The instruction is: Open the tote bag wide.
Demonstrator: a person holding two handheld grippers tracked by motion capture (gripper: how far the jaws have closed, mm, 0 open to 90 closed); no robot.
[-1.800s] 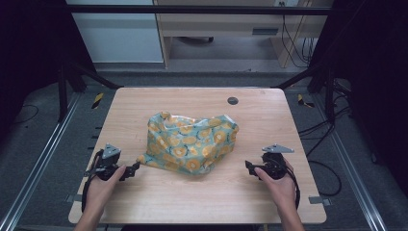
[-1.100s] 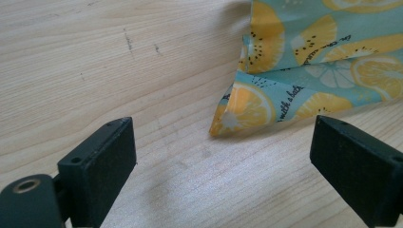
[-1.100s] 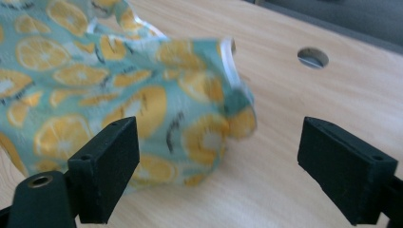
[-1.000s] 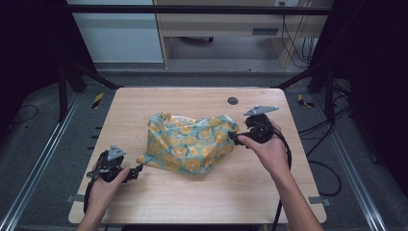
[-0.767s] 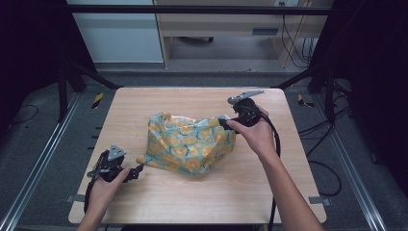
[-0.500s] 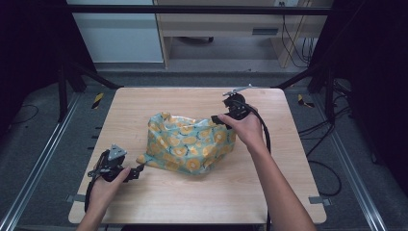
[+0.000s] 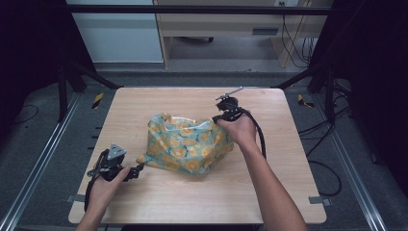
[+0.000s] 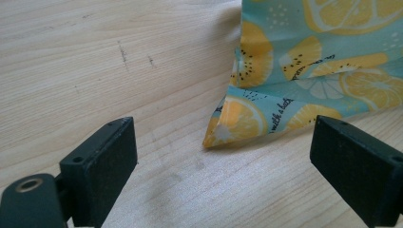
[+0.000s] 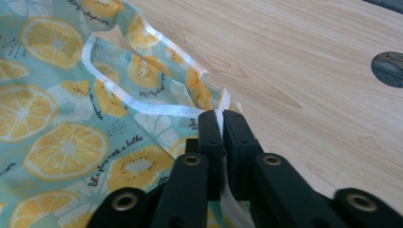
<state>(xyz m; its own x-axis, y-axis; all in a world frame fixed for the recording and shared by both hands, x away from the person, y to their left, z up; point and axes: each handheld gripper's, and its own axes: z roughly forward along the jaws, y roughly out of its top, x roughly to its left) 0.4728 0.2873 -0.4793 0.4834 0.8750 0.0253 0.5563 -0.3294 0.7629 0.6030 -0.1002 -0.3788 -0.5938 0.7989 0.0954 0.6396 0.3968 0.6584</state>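
A soft bag (image 7: 188, 146) of thin, glossy material, teal and printed with orange and lemon slices and kiwi halves, lay crumpled in the middle of the pale wooden table (image 7: 298, 192). Its surface was creased and puffed, with a white-edged rim folding over along the far side. In the right tool's view that white trim (image 9: 142, 108) ran as a narrow ribbon-like band, looping across the printed fabric.

The right tool (image 7: 225, 115) sat at the bag's far right corner. Its two black jaws had just closed and stood pressed together on the white trimmed edge, a thin strip of which showed pinched between the flat pads (image 9: 208, 130). Metal rivets gleamed on the black linkage arms below. A round dark hole (image 9: 388, 69) was cut in the tabletop off to the right.

The left tool (image 7: 136, 171) rested low at the near left of the table, held in the person's hand, its jaws wide apart and gripping nothing. Between the two blocky, matte black pads (image 8: 103, 161), the bag's pointed near-left corner (image 8: 223, 128) lay flat on the wood, apart from both. The wood there showed fine straight grain and a few faint dark scuffs.
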